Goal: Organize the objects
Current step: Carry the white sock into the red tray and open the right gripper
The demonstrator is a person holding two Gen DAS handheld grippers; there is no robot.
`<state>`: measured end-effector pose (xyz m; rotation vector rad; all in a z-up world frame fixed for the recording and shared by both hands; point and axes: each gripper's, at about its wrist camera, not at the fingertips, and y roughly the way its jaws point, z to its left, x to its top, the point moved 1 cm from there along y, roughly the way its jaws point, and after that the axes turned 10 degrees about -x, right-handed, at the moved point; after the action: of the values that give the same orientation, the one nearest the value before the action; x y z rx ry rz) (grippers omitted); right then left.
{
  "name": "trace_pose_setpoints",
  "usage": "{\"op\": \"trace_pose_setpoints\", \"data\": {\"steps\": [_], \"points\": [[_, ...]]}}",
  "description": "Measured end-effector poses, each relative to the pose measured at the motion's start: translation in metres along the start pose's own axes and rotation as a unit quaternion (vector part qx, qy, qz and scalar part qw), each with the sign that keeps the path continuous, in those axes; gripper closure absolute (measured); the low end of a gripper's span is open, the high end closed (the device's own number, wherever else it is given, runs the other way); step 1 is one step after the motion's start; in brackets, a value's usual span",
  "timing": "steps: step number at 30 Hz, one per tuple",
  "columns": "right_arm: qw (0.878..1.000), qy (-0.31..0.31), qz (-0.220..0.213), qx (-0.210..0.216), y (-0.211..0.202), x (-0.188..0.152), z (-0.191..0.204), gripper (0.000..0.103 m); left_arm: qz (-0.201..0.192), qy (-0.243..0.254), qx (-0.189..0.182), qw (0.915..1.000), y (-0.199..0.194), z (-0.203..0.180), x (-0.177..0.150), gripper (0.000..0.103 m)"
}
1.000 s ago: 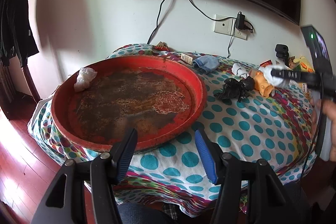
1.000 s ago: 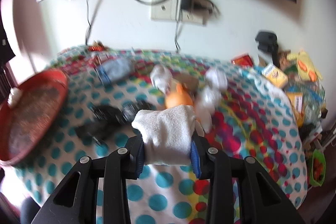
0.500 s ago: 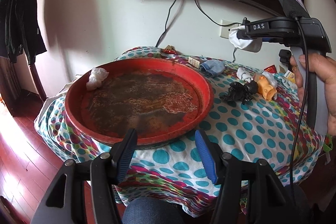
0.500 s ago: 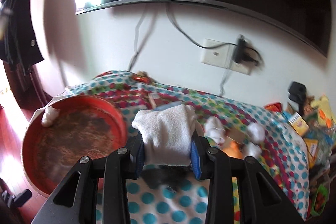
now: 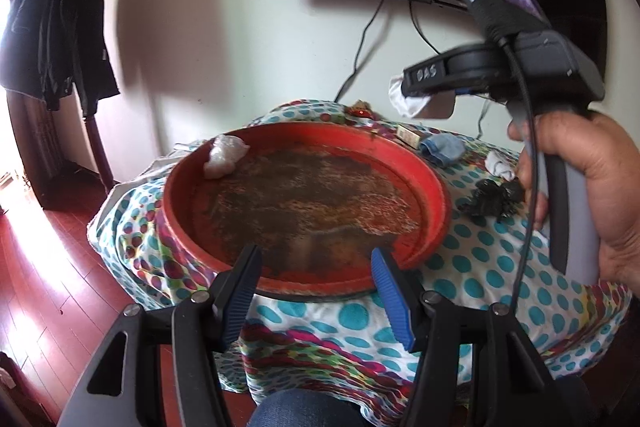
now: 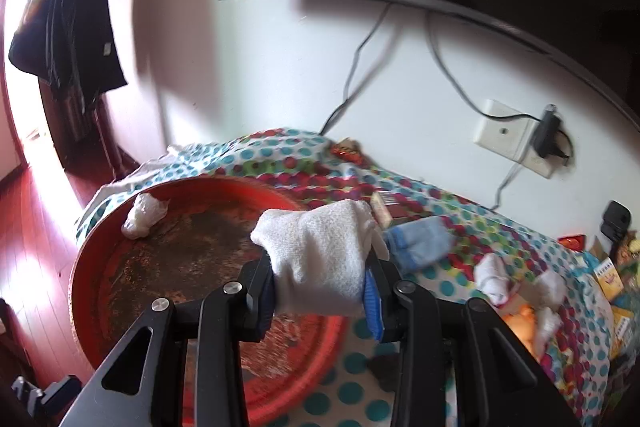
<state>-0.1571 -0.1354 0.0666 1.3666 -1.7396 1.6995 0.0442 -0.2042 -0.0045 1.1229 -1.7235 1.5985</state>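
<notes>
A second ago the right gripper (image 6: 320, 291) hung over the middle of the desk (image 5: 500, 287), with the black toy and the orange one just beyond its tips; now it hangs above the near-right part of the red tray (image 6: 104, 267), carried leftward and higher, its jaws still clamped on the rolled white sock (image 6: 320, 259), which sticks out past the fingertips. In the left wrist view the right gripper (image 5: 416, 87) has come from the far right edge to high in the frame, in front of the wall, the hand (image 5: 588, 187) on its grey handle now large and close. The left gripper (image 5: 316, 291) has barely shifted: its jaws stand moderately apart with nothing between them, framing the tray's near rim (image 5: 312, 287). A crumpled white wad (image 5: 224, 157) lies on the tray's far left rim as before. Only the left view shows the black toy (image 5: 494, 197) sharply, on the dotted cloth just right of the tray, and the person's hand. Only the right view shows the wall socket with its plug (image 6: 516, 139), two more white socks (image 6: 496, 279) and the packets at the desk's far right. Both show the blue sock (image 6: 420, 243) beside a small box (image 6: 384, 207) beyond the tray.
</notes>
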Motion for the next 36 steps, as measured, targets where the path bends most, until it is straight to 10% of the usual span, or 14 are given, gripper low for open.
{"op": "trace_pose_setpoints", "data": {"steps": [18, 36], "points": [[0.995, -0.047, 0.076, 0.052, 0.086, -0.009, 0.107, 0.069, -0.038, -0.051, 0.035, 0.9974, -0.007, 0.035, 0.007, 0.045], [0.985, -0.062, 0.146, 0.073, 0.129, -0.004, 0.127, 0.065, -0.023, -0.062, 0.027, 0.9975, 0.003, 0.034, 0.003, 0.045]]}}
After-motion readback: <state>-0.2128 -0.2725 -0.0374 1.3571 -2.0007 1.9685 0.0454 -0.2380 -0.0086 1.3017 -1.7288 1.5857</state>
